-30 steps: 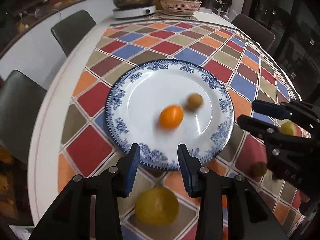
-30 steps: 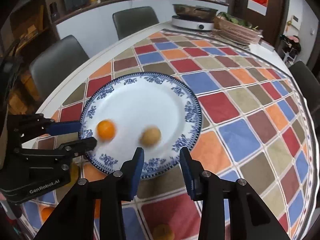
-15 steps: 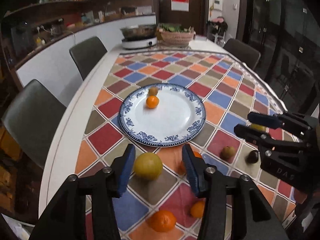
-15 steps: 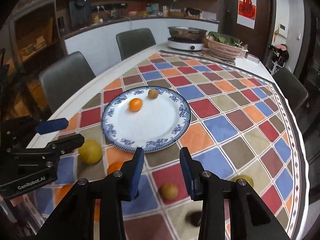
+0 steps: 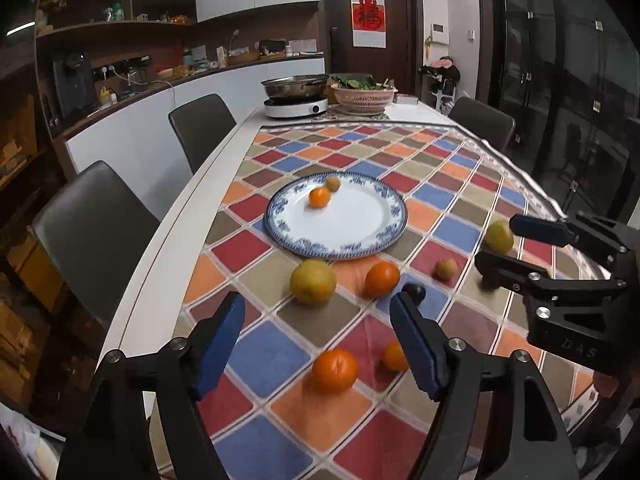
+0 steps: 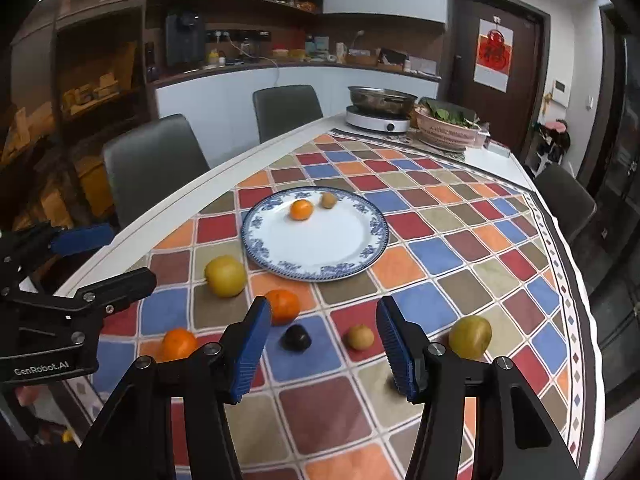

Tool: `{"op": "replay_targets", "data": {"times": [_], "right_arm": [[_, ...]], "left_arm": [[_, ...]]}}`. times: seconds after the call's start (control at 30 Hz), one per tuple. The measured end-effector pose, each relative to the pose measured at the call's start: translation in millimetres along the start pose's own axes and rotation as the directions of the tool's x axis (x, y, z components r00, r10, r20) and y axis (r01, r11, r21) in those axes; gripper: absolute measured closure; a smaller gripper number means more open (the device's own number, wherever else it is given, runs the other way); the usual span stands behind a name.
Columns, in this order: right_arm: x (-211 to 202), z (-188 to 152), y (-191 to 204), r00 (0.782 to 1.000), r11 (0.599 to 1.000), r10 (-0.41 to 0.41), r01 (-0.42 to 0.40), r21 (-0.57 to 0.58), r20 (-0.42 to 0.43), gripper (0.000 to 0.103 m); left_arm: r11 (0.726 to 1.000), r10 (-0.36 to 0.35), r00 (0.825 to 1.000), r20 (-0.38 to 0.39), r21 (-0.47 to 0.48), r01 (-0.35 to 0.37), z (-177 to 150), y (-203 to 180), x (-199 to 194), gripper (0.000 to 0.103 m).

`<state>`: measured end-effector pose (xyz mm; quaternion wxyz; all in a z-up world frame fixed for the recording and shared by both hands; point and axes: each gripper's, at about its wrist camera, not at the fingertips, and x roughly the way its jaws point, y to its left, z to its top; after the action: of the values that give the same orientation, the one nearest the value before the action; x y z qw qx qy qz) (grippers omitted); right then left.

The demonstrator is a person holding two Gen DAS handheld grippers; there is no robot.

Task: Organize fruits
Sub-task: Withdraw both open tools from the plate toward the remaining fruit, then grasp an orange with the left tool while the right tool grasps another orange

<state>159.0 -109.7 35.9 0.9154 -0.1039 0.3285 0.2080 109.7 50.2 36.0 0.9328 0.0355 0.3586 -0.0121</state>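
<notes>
A blue-rimmed white plate (image 5: 352, 240) (image 6: 332, 256) holds a small orange (image 5: 319, 197) (image 6: 301, 209) and a small brown fruit (image 5: 333, 183) (image 6: 329, 199) at its far side. On the checkered cloth in front of it lie a yellow pear (image 5: 313, 281) (image 6: 225, 276), several oranges (image 5: 382, 278) (image 6: 282, 306), a dark fruit (image 6: 296, 337), a small tan fruit (image 6: 360, 336) and a yellow-green fruit (image 6: 470, 336). My left gripper (image 5: 318, 348) is open and empty above the near fruits. My right gripper (image 6: 320, 344) is open and empty too.
Grey chairs (image 5: 202, 128) stand along the table's left side and one at the right (image 6: 564, 200). At the far end stand an induction hob with a steel pan (image 5: 296, 98) and a pink basket of greens (image 5: 364, 94). The table's white edge (image 5: 168, 272) runs at the left.
Both grippers have pulled back and up from the plate and opened wider. The orange and brown fruit have settled at the plate's far side. The loose fruits have come into view.
</notes>
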Motion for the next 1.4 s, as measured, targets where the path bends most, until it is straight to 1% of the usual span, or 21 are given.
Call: {"op": "replay_targets", "data": {"times": [0.13,0.33,0.43,0.6,0.77,0.87,1.03,1.07,1.13,1.33,1.37,1.4], "right_arm": [[-5,-13,17,1.000,0.997,0.023,-0.022,-0.078,0.006,0.048],[4,-28,34,0.995,0.986,0.088,-0.094,-0.138,-0.050,0.048],[10,-35,42,0.992,0.979,0.103,-0.115,-0.169,-0.078,0.048],[22,-43,51,0.985,0.967,0.118,-0.143,-0.213,-0.126,0.048],[36,-48,57,0.977,0.956,0.128,-0.168,-0.240,-0.172,0.048],[44,-50,61,0.971,0.949,0.138,-0.186,-0.254,-0.195,0.048],[57,-51,64,0.963,0.940,0.141,-0.204,-0.273,-0.231,0.048],[60,-52,64,0.962,0.940,0.136,-0.201,-0.275,-0.238,0.048],[64,-53,64,0.961,0.940,0.130,-0.198,-0.278,-0.245,0.048],[73,-56,64,0.951,0.933,0.151,-0.228,-0.280,-0.271,0.049],[74,-56,63,0.950,0.933,0.150,-0.228,-0.279,-0.274,0.050],[75,-55,62,0.949,0.933,0.152,-0.230,-0.276,-0.276,0.053]], "left_arm": [[1.000,0.003,1.000,-0.030,-0.001,-0.003,-18,4,1,0.027],[0.999,-0.006,0.999,-0.045,0.032,0.008,-41,9,6,0.027],[0.997,-0.023,0.999,-0.033,0.067,0.025,-46,10,9,0.027],[0.985,-0.046,0.999,-0.016,0.165,0.048,-51,7,17,0.027],[0.970,-0.098,0.995,-0.031,0.222,0.103,-51,9,27,0.028],[0.958,-0.139,0.988,-0.064,0.243,0.151,-52,9,37,0.032],[0.946,-0.168,0.978,-0.126,0.257,0.196,-56,8,56,0.039],[0.945,-0.171,0.975,-0.138,0.257,0.202,-56,8,59,0.041],[0.941,-0.182,0.972,-0.152,0.261,0.217,-58,6,64,0.042],[0.933,-0.201,0.964,-0.176,0.267,0.243,-57,1,73,0.045],[0.933,-0.202,0.962,-0.181,0.263,0.245,-57,2,75,0.045],[0.934,-0.202,0.961,-0.187,0.258,0.247,-57,3,78,0.047]]}}
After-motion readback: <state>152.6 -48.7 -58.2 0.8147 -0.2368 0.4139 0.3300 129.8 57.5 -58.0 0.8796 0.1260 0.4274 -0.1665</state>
